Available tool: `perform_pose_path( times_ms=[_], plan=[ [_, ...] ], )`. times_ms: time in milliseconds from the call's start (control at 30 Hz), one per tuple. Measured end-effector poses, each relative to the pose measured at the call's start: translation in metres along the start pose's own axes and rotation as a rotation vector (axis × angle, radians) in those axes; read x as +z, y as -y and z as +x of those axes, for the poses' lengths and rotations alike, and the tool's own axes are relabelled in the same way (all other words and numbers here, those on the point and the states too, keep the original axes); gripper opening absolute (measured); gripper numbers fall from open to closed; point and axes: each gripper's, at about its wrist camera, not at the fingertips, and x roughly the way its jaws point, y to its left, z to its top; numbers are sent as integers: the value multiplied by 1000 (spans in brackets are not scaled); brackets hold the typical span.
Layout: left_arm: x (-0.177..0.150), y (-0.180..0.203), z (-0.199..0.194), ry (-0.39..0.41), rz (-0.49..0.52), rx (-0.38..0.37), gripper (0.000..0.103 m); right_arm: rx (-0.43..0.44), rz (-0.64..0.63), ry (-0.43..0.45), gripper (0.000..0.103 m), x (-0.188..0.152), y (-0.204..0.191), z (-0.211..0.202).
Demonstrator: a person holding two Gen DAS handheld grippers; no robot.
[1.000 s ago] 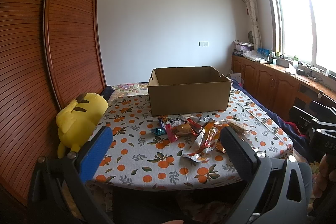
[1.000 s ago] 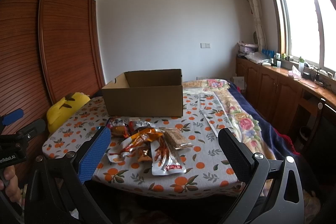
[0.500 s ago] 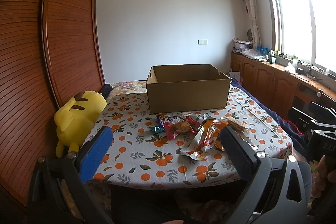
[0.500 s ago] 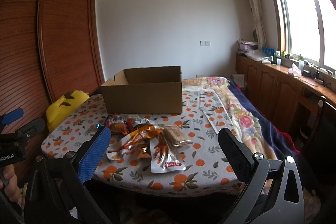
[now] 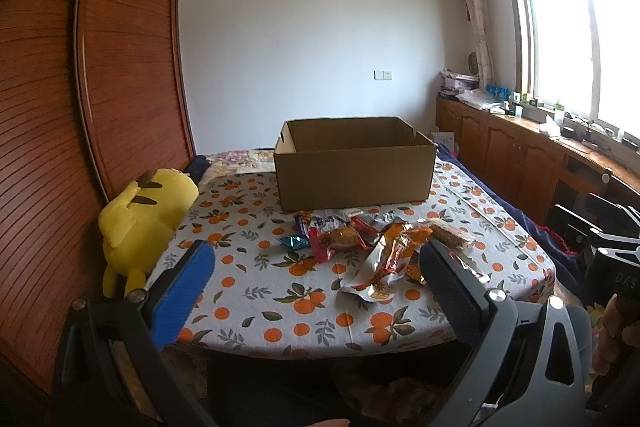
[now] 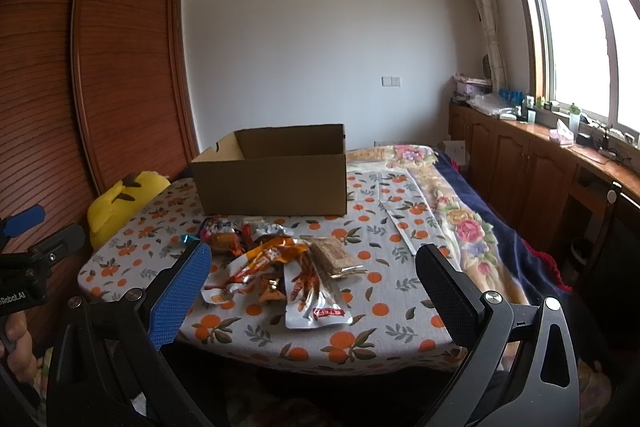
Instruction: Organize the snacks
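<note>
An open cardboard box [image 5: 354, 167] [image 6: 272, 179] stands on a table with an orange-print cloth [image 5: 256, 291] [image 6: 400, 291]. In front of it lies a pile of snack packets [image 5: 376, 247] [image 6: 276, 267]: orange and red wrappers, a brown wafer bar [image 6: 330, 255] and a small teal packet [image 5: 295, 242]. My left gripper [image 5: 316, 279] is open and empty, held before the table's near edge. My right gripper [image 6: 312, 279] is open and empty, also short of the table and above its edge.
A yellow plush toy [image 5: 140, 211] [image 6: 116, 203] lies at the table's left edge against a wooden wardrobe [image 5: 80, 107]. Wooden cabinets [image 6: 540, 163] run under the window on the right. A floral and navy blanket [image 6: 472, 223] lies right of the cloth.
Both grippers have risen slightly and tilted up, so the table and box sit a little lower and closer in view. Both stay open and empty.
</note>
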Motion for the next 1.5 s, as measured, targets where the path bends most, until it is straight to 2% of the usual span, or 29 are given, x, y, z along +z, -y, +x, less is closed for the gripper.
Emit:
perform_pose_path(
  times_ms=[267, 733, 867, 1000, 1167, 1300, 1500],
  plan=[
    [-7, 8, 41, -92, 22, -71, 102, 34, -29, -75, 103, -6, 21, 30],
    [-13, 23, 112, -230, 43, -220, 101, 187, -93, -243, 98, -7, 39, 119],
    [-17, 27, 139, -270, 65, -233, 97, 221, -112, -300, 94, -4, 43, 149],
    [-21, 32, 165, -330, 68, -279, 94, 269, -129, -367, 88, -9, 44, 182],
    [-19, 44, 194, -386, 100, -324, 94, 309, -105, -454, 82, -18, 54, 221],
    [-18, 55, 210, -425, 124, -357, 94, 328, -86, -482, 79, -18, 62, 235],
    [-19, 68, 233, -470, 181, -368, 94, 365, -47, -516, 69, -19, 68, 252]
  ],
)
